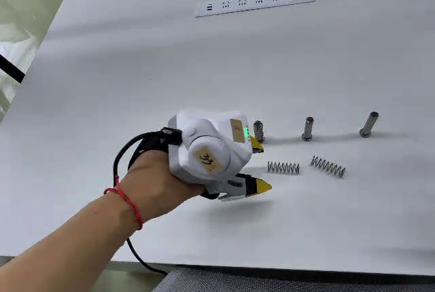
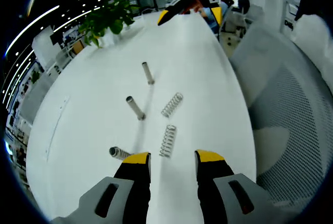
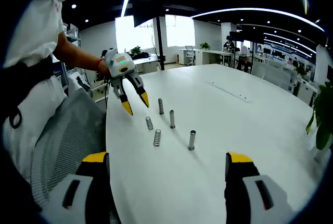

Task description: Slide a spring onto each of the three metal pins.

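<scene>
Three metal pins stand in a row on the white table. The nearest pin point(image 1: 258, 131) wears a spring; the middle pin point(image 1: 308, 128) and far pin point(image 1: 369, 123) are bare. Two loose springs point(image 1: 283, 167) point(image 1: 327, 166) lie in front of them. My left gripper point(image 1: 259, 165) is open just short of the sprung pin, with nothing between its jaws. In the left gripper view the closest loose spring point(image 2: 167, 140) lies just ahead of the yellow fingertips point(image 2: 136, 157). My right gripper point(image 3: 166, 159) is open wide and empty, at the far end of the row beyond the bare pin point(image 3: 191, 139).
A white power strip point(image 1: 255, 2) lies at the back of the table point(image 1: 136, 68). The table's front edge runs close below the hand. A mesh chair point(image 2: 291, 109) stands beside the table. A potted plant point(image 2: 106, 21) sits at the far end.
</scene>
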A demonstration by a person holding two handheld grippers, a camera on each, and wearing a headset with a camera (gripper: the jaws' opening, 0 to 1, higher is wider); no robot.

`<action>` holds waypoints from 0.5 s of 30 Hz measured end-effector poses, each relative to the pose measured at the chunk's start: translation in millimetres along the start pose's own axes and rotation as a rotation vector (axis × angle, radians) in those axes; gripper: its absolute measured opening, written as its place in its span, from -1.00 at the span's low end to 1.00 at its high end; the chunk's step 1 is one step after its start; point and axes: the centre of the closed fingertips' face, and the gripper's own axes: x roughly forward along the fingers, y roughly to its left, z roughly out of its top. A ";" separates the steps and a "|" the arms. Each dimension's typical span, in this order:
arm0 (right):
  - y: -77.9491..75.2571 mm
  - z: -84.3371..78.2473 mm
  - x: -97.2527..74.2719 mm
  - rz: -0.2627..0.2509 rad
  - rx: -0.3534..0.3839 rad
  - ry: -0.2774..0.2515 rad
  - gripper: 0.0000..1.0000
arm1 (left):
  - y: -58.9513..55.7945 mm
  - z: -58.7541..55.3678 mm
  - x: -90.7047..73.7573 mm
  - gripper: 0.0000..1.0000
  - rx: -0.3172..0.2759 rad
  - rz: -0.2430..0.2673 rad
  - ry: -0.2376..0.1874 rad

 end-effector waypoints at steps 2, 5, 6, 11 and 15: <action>-1.2 -5.7 0.4 0.003 -0.007 0.017 0.87 | 2.7 -1.5 4.7 -0.36 0.001 0.008 0.021; -3.8 -7.2 0.1 -0.001 0.004 0.008 0.85 | 5.8 -6.1 12.1 -0.42 -0.007 0.014 0.056; -3.9 -7.3 0.4 0.000 0.006 0.007 0.85 | 6.1 -6.4 14.1 -0.42 -0.011 0.013 0.059; -5.8 -7.6 1.1 -0.002 0.012 -0.003 0.82 | 7.7 -11.3 25.8 -0.52 -0.019 0.010 0.095; -7.0 -7.1 1.0 -0.005 0.017 -0.012 0.80 | 8.8 -17.4 31.5 -0.55 -0.010 0.011 0.137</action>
